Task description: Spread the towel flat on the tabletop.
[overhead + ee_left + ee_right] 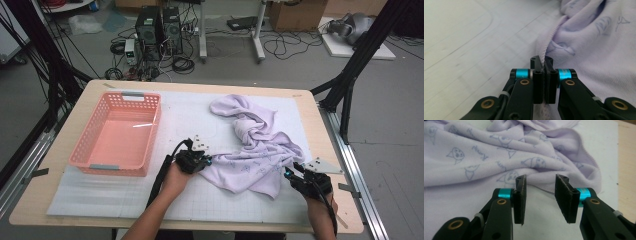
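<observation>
High view took in the whole counter (pixel 60 200), a pale wooden top under a white gridded mat (pixel 190 115). At the left stood a pink plastic basket (pixel 150 135), its perforated walls upright and its long side running away from the person. Just right of the basket's near corner, the left gripper (pixel 206 161) sat at the left edge of a lilac cloth (pixel 250 165), with a forearm coming up from the bottom edge behind it. In the left gripper view that gripper (pixel 544 65) was clamped tight on the cloth's (pixel 599 50) stitched hem, the fabric pinched between the two black pads and running up and away from them over the mat (pixel 461 37).

The cloth lay crumpled across the middle and right of the mat, bunched and twisted at its far end and spread flatter toward the person, with faint blue line drawings printed on it.

Further right, the right gripper (pixel 289 172) sat low at the cloth's near right corner. In the right gripper view its jaws stood wide apart, the gripper (pixel 541 182) pointing at a folded edge of the cloth (pixel 486 157) just ahead of the pads, with nothing between them. Bare wood of the counter (pixel 626 157) showed along the right.
</observation>
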`<state>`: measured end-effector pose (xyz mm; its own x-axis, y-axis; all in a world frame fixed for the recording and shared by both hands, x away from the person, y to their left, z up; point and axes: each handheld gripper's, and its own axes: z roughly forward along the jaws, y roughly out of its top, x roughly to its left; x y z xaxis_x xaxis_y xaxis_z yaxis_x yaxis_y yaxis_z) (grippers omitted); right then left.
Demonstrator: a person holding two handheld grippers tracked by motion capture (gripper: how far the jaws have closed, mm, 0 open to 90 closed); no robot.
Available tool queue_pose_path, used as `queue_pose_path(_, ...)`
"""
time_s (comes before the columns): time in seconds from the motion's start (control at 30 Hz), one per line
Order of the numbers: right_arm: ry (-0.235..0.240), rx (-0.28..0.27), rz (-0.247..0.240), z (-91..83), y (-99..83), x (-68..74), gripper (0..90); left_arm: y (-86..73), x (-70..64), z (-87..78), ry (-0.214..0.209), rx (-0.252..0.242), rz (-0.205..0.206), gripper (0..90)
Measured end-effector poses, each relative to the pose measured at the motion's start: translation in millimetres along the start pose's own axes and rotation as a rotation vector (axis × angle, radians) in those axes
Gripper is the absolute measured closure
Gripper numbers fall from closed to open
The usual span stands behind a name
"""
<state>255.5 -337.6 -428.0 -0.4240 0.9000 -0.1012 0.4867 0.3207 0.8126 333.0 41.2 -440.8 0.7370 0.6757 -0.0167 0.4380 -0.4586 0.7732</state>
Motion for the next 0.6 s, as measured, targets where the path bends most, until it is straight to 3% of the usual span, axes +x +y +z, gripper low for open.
queue_pose_path(0.13, 0.014, 0.027, -0.006, 3.0, -0.8, 4.2, 61.5, -14.2, 7.9, -31.4, 0.044, -0.057, -0.042, 87.5)
queue_pose_path(0.23, 0.035, 0.048, 0.003, 7.2, -2.9, 7.0, 62.0, -24.8, 11.0, -54.7, 0.103, -0.087, -0.053, 87.5)
queue_pose_path(0.33, 0.078, 0.052, 0.01, 11.0, -3.1, 13.3, 62.2, -35.5, 11.2, -73.7, 0.119, -0.112, -0.065, 87.5)
queue_pose_path(0.43, 0.135, 0.053, 0.009, 15.6, -0.1, 22.8, 61.9, -43.9, 10.9, -83.6, 0.124, -0.119, -0.066, 87.4)
queue_pose_path(0.6, 0.25, 0.078, -0.001, 29.8, 5.0, 45.1, 56.4, -51.9, 9.8, -81.5, 0.117, -0.113, -0.077, 87.3)
